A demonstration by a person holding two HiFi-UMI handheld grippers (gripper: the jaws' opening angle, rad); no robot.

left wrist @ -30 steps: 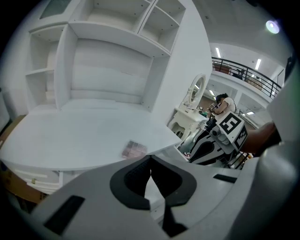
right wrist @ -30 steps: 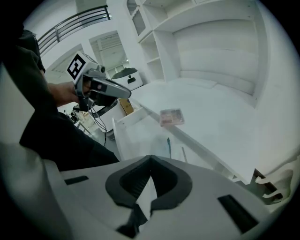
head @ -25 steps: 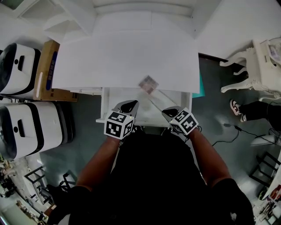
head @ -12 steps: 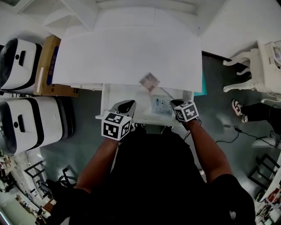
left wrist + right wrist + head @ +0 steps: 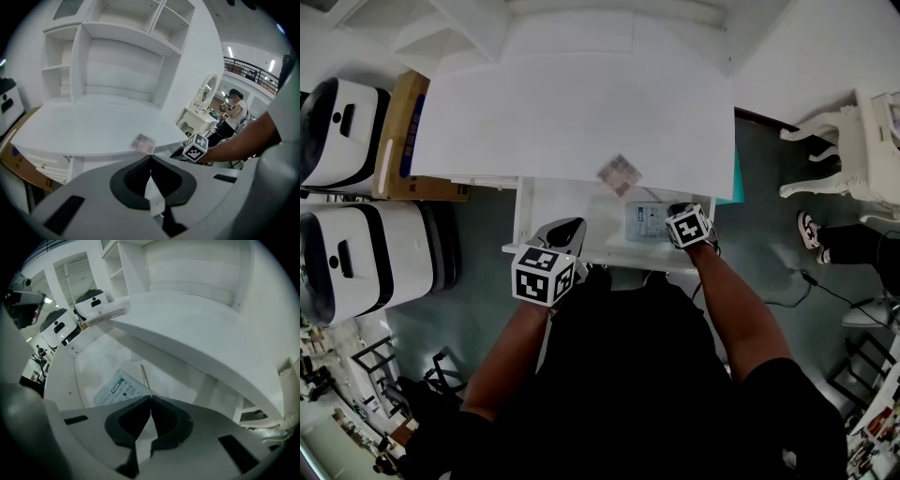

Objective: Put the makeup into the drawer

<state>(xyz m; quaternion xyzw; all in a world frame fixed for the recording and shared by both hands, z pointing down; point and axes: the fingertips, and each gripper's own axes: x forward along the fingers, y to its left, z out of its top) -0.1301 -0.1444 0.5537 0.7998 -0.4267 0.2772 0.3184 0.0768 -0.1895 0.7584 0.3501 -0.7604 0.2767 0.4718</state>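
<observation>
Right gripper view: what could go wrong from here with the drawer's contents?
The right gripper has its jaws together at the near edge of the flat white printed packet in the open white drawer; if they pinch it, withdrawing could drag it out.
The small pinkish palette lies at the white desktop's front edge above the drawer; a rising gripper might knock it off.

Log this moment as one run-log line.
drawer open | packet and stick inside | right claw shut at packet's edge, hold unclear | left claw shut, empty | palette on desk edge
</observation>
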